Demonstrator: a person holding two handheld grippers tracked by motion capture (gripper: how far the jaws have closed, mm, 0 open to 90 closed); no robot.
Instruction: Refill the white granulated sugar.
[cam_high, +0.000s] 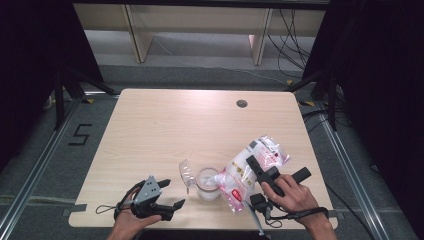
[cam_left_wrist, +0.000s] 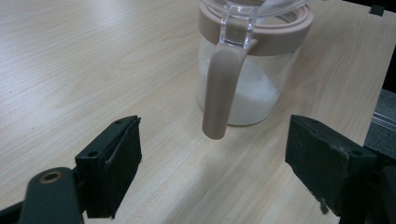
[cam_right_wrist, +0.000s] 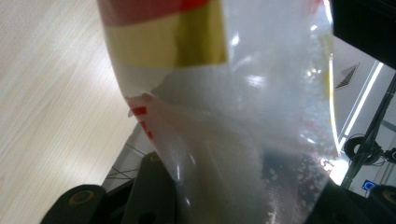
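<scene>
**Bag tipped over jar**

High view: right gripper (cam_high: 260, 172) jaws clamped on a crinkly clear plastic bag (cam_high: 250, 170), tilted onto the jar (cam_high: 207, 182), near-centre of the pale wood-grain tabletop (cam_high: 165, 125).

Left gripper view: left gripper (cam_left_wrist: 212, 163) jaws apart, empty; round clear jar, taupe collar and handle, white granules inside.

Right gripper view: glossy film, red-yellow print.

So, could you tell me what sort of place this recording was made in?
Probably a lab recording bay, not a kitchen: a bare wooden table ringed by black curtains, floor rails and loose cables.
</scene>
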